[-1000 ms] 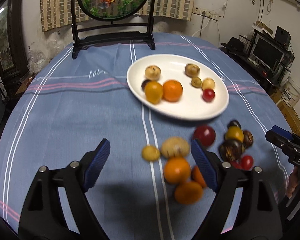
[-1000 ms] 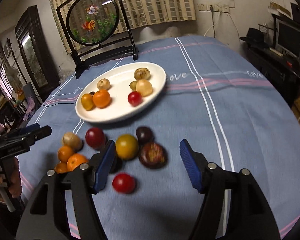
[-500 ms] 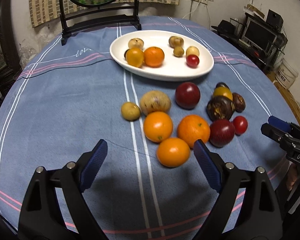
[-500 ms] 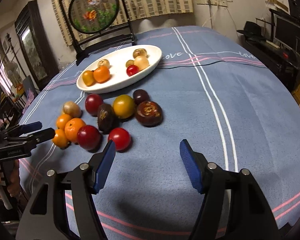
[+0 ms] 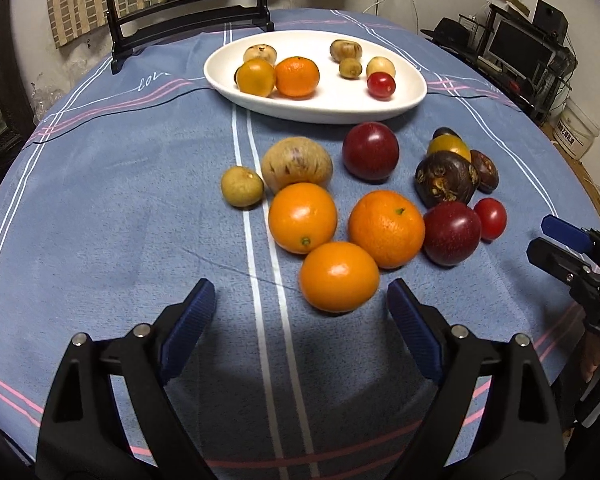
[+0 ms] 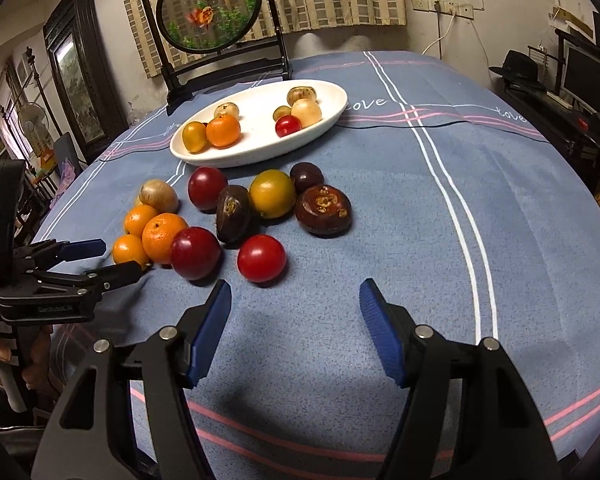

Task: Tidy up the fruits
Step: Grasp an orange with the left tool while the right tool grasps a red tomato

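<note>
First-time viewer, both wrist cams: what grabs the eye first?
The loose cluster of fruit on the blue tablecloth: three oranges, nearest one just ahead of the open, empty left gripper, with dark red plums and a red tomato beside them. Behind sits a white oval plate already holding several fruits. The right gripper hovers open over bare cloth near the tomato.

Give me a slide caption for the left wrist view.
Open left gripper nears an orange among loose fruit, white plate beyond.
</note>
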`<state>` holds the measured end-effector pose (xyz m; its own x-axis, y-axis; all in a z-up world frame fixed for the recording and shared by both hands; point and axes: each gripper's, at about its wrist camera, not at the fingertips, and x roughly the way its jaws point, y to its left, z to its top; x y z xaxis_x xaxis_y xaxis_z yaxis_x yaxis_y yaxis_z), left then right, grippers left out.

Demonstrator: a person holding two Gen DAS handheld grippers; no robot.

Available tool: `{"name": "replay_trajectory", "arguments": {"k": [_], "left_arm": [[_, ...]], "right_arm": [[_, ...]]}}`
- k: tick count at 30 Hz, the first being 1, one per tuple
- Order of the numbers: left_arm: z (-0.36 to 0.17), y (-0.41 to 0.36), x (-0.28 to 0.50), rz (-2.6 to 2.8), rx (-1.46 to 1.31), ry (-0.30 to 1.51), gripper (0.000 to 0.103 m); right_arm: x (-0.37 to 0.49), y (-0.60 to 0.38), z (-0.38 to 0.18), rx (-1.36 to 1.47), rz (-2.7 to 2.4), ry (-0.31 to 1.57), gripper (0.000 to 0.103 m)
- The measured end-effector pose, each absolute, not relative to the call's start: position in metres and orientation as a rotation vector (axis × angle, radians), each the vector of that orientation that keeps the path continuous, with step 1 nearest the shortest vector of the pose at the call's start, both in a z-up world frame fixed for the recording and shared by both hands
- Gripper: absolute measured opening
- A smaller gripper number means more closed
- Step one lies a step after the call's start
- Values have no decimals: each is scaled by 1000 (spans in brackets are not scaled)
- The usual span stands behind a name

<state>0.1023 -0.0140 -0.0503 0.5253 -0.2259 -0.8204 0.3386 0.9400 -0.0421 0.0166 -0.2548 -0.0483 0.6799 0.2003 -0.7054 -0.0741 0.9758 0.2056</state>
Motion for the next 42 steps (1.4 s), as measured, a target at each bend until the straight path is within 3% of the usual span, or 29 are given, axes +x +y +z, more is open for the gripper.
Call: {"name": "replay_trajectory", "arguments": {"k": [10,12,14,15,29,30,34,42], "left_arm": [[-57,-20,109,-330,153,974,85],[-55,-22,108,-348,157,967,73],[-52,-22,105,-387,148,959,48],[-50,-23,104,-409,138,961,40],[-49,-6,95,-414,93,966,40],[-50,-6,95,-416,92,965,40],[-50,-5,95,-423,91,963,42],[-52,-5,96,-425,90,962,43]], "right_arm": [[16,-256,-52,176,173,819,67],[16,-254,-53,173,175,825,67],[16,-253,-53,168,178,827,67],[16,-252,-52,165,179,828,67],[44,-215,-56,-16,182,914,67],[47,-216,-56,-17,175,918,66],[60,-216,-59,-34,132,927,44],[69,-212,-61,-22,160,916,40]]}}
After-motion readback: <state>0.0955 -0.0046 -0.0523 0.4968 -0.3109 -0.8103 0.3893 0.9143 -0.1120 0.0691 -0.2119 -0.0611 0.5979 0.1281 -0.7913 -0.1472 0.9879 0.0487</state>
